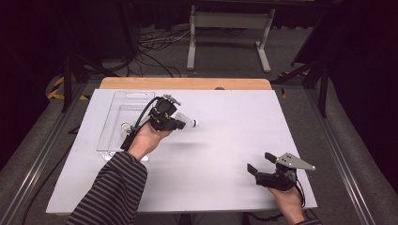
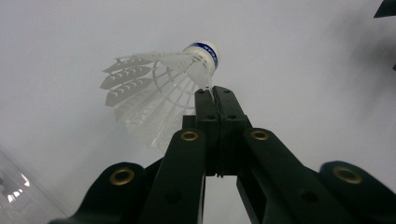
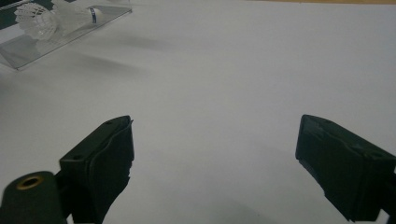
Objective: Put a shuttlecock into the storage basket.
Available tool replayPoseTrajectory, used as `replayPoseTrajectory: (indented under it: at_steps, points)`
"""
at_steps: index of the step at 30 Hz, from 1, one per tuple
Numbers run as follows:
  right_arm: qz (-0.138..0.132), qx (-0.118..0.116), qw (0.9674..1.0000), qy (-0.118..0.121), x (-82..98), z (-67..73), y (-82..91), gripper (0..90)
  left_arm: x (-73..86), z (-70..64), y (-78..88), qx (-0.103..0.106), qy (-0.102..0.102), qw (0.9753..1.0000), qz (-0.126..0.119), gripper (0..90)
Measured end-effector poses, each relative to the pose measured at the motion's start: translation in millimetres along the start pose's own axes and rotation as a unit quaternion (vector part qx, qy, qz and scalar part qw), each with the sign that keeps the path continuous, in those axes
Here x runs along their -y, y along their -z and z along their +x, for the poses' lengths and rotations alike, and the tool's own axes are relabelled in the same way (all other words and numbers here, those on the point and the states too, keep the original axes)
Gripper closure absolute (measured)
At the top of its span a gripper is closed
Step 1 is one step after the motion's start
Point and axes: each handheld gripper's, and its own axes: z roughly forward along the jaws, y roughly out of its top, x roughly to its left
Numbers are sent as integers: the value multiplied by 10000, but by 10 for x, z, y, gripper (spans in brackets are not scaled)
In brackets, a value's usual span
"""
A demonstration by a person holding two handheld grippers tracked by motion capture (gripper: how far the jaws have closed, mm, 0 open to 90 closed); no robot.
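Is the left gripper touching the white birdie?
Touching. In the left gripper view, the left gripper has its jaws shut on the edge of the shuttlecock skirt, just below its cork.

L gripper (image 1: pixel 180 123) was up over the table w/ jaws pressed together, L forearm in a striped sleeve reaching in from bottom. R gripper (image 1: pixel 261 162) sat low near the table's front-right, jaws spread wide apart, R hand (image 1: pixel 287 199) behind it.
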Motion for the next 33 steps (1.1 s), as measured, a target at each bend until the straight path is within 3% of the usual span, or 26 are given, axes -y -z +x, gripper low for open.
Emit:
replayPoseTrajectory:
  at_steps: [1, 33]
  points:
    - [2, 1, 10000, -2, 0, 0, 0, 121, 10, 2, 8, 71, 27, 10000, 0, 900]
    - [9, 22, 10000, 15, -2, 3, 2, 121, 240, 101, 446, -73, 124, 9998, -118, 900]
